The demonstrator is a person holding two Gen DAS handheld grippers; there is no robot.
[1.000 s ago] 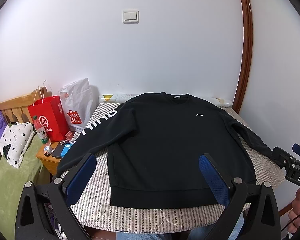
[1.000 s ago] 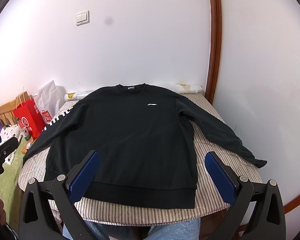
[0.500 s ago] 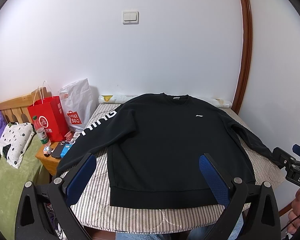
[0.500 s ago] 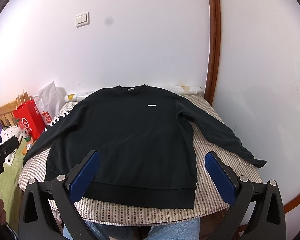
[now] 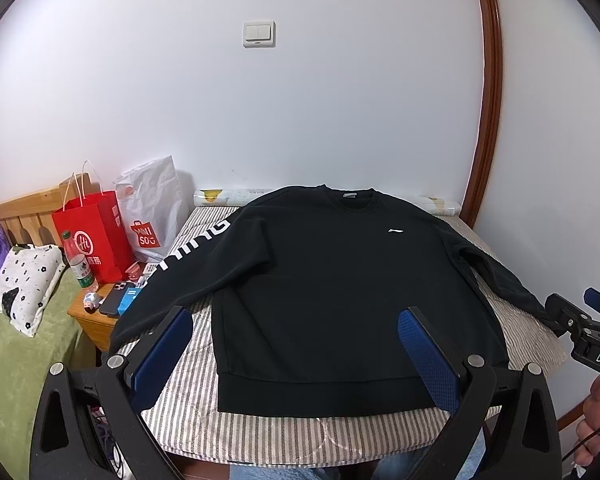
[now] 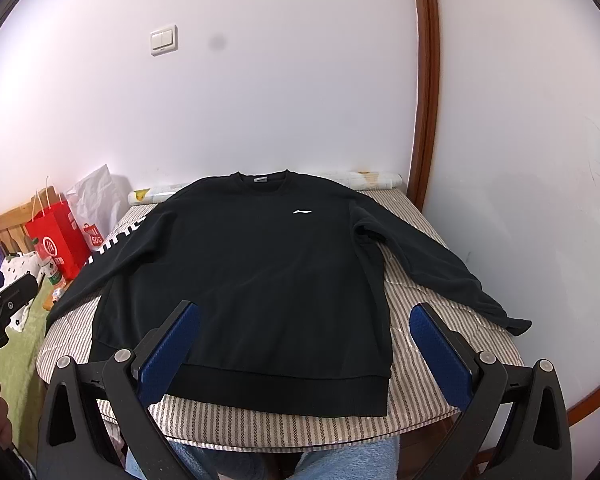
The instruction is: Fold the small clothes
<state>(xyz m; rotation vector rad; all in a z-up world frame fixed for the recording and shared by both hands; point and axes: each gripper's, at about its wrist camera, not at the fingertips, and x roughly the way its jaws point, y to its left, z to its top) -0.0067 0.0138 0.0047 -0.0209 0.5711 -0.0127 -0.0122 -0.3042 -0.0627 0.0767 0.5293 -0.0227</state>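
Both tongs — left tongs [image 5: 296,354], right tongs [image 6: 304,350] — gape wide, empty, above the flat sweatshirt [image 5: 340,280].

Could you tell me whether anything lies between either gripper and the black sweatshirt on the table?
Nothing visible does. The sweatshirt lies flat and bare on the striped table, and both the left gripper and right gripper hang open over its near hem.

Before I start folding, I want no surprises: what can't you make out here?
- Sweatshirt left cuff: left wrist view, hidden behind the left gripper.
- Sleeve lettering: right wrist view, foreshortened, unreadable.
- Neck label: too small.
- Right gripper: cut off by the frame edge in the left wrist view.
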